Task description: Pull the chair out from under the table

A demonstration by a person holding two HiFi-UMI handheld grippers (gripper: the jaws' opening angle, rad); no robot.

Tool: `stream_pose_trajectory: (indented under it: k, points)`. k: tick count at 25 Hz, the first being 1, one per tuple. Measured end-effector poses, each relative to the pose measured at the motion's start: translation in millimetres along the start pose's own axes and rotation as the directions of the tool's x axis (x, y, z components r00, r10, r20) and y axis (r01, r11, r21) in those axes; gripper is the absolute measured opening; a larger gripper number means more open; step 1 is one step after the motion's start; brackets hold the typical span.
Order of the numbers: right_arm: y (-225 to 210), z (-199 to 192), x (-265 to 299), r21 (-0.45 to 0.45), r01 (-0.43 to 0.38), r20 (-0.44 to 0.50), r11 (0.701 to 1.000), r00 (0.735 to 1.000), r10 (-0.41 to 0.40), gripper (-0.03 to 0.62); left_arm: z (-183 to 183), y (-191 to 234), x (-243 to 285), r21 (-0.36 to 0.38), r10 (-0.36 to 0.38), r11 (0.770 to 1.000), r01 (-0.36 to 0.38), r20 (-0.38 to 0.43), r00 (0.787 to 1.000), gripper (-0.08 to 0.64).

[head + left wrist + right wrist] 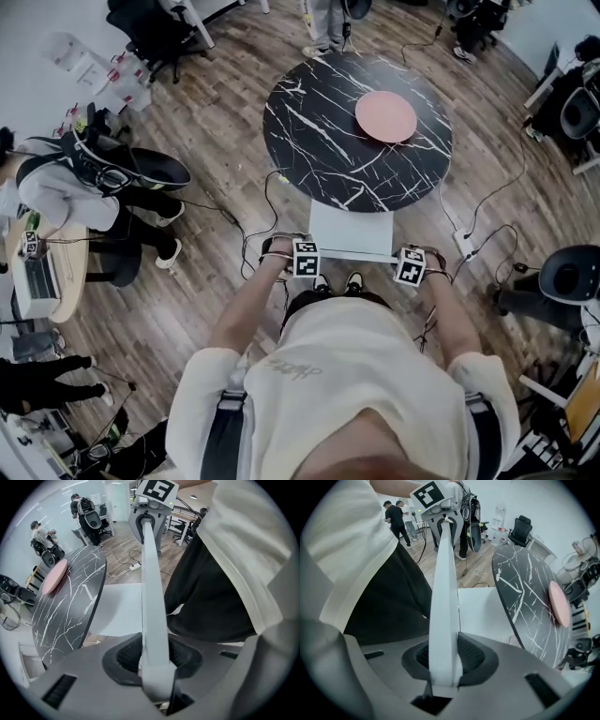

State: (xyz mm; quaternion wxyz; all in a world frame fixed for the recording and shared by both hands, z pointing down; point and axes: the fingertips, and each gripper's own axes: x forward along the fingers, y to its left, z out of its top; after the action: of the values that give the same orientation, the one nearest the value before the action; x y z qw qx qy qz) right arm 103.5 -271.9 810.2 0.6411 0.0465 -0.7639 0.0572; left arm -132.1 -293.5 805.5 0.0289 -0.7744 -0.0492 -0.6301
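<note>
The left tongs (154, 657) and right tongs (445, 657) each clamp the chair back (354, 255), which lies crosswise just off the desk (309, 122), so the pull should go straight away from the desk.

table (309, 150): black with white marble veins. plate (385, 116): plain pink. chair (352, 230): pale grey-white. floor (225, 103): brown wood planks. cable (267, 202): black. left gripper (154, 656) and right gripper (444, 658): grey, with black ribbed pads (471, 656); their 2 cubes (306, 259) carry black-and-white square markers. shirt (356, 375): cream. trousers (201, 588): black. straps (223, 436): black.
</note>
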Motion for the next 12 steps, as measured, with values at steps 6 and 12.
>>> stream_pose_trajectory:
  k: [6,12]
  points:
    - [0.7,0.9,0.6,-0.016,0.005,-0.004,1.000,1.000,-0.005,0.086,0.9,2.5,-0.9,-0.053,0.008,0.999,-0.007,0.017,1.000,0.124]
    - [6.5,-3.0,-0.4,-0.008,-0.008,-0.019,1.000,1.000,0.008,0.087,2.1,-2.4,-2.3,-0.139,0.007,0.990,-0.002,0.032,0.999,0.125]
